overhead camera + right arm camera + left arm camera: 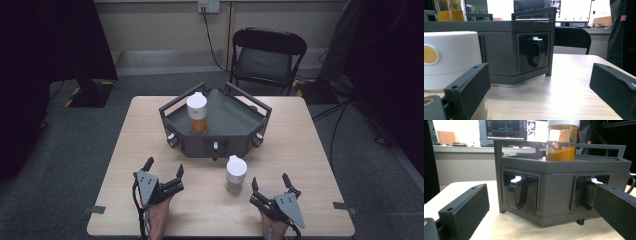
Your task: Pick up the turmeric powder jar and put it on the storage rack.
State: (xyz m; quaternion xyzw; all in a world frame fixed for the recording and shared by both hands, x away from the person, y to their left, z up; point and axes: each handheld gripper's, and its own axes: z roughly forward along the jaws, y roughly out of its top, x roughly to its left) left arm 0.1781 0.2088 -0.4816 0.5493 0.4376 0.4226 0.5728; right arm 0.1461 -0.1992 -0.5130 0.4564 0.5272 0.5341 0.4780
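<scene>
i am holding both grippers low over the near edge of the table (130,165), palms behind them, nothing gripped. left gripper (163,171): jaws spread wide, empty, looking straight at the grey rack (227,135) that is sitting toward the far middle of the table. right gripper (271,188): jaws also spread wide, empty, near the front right corner.

the white-capped jar (236,174) is standing upright on the bare wood, just in front of the rack's near face and just beside my right gripper, closer to it than to the left. in the right gripper view its cap (450,55) is sitting at the left, beside my left-hand jaw, not between the two.

a second jar, orange powder (198,114), is standing upright on the rack's top tray, left side, well apart from both grippers. my guess: the rack is where jars are going, so the loose one is next.

i am judging the right gripper needs swinging toward the jar to centre it before closing. tall and narrow, it could tip if nudged.
</scene>
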